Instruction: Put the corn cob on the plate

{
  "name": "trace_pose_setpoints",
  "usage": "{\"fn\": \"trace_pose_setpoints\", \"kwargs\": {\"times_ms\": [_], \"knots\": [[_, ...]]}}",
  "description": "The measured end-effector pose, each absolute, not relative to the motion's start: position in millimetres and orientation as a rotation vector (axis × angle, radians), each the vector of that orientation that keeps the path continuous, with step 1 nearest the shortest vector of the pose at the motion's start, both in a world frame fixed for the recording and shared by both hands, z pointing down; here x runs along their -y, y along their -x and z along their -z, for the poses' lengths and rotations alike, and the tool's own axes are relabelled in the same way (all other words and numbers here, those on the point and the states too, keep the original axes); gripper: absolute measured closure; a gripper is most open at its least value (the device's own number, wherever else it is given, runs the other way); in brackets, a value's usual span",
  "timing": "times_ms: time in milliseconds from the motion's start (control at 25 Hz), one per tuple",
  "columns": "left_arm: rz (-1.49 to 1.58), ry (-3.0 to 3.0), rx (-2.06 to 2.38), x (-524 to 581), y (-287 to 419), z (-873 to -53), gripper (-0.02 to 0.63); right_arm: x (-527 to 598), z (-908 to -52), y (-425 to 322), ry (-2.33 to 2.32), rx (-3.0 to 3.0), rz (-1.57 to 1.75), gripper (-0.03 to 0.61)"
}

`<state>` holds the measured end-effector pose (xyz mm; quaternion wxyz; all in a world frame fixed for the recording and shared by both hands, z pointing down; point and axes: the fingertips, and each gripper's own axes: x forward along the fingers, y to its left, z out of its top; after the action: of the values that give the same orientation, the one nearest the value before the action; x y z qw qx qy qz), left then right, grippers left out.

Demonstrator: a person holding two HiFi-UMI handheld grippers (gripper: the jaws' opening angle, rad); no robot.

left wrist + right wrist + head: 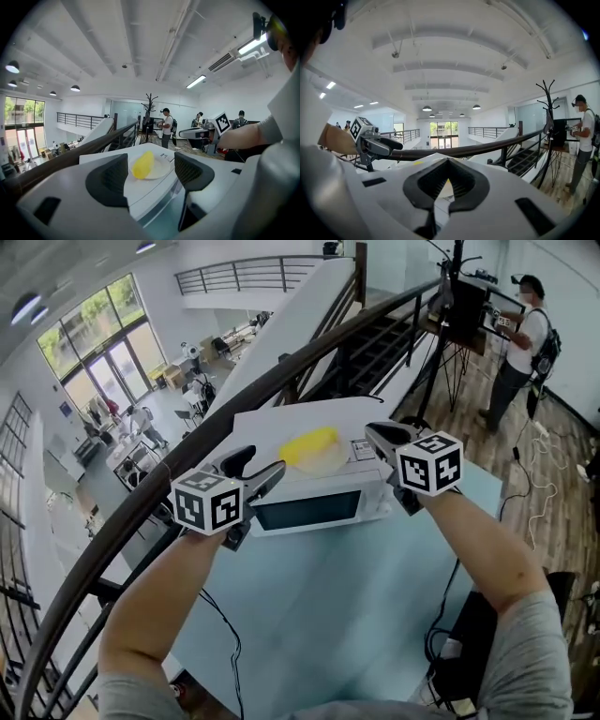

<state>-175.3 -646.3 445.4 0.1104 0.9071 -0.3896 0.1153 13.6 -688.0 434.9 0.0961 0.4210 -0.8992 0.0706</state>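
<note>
Corn cob (311, 443) lies on the plate (339, 464), near the microwave's (309, 512) front edge.

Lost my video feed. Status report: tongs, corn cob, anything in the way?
Left tongs open, empty. Right tongs shut, empty. Corn cob lying on the plate atop the microwave. Nothing between tongs and cob.

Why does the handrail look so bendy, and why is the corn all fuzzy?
Head view: the wide lens bows the handrail into a curve, and the corn cob is a bright smear, no kernels showing. Left gripper view: the corn cob is clearer, yet soft. Right gripper view: picture corners go black.
</note>
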Motion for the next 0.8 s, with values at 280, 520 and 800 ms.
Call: {"fn": "trace_pose_setpoints", "kwargs": {"times_ms": [280,520,800], "knots": [[-0.191,-2.645,1.168,584.8,197.9,-399.1,0.340,636.3,-418.8,-18.8,-1.313,2.650,-0.288,0.561],[-0.140,-2.681,1.164,516.8,209.2,-367.9,0.373,580.5,-396.7,-11.2,-1.330,2.654,-0.307,0.561],[-0.057,-2.723,1.179,426.4,233.1,-336.0,0.376,508.9,-369.6,-1.6,-1.370,2.657,-0.320,0.561]]}}
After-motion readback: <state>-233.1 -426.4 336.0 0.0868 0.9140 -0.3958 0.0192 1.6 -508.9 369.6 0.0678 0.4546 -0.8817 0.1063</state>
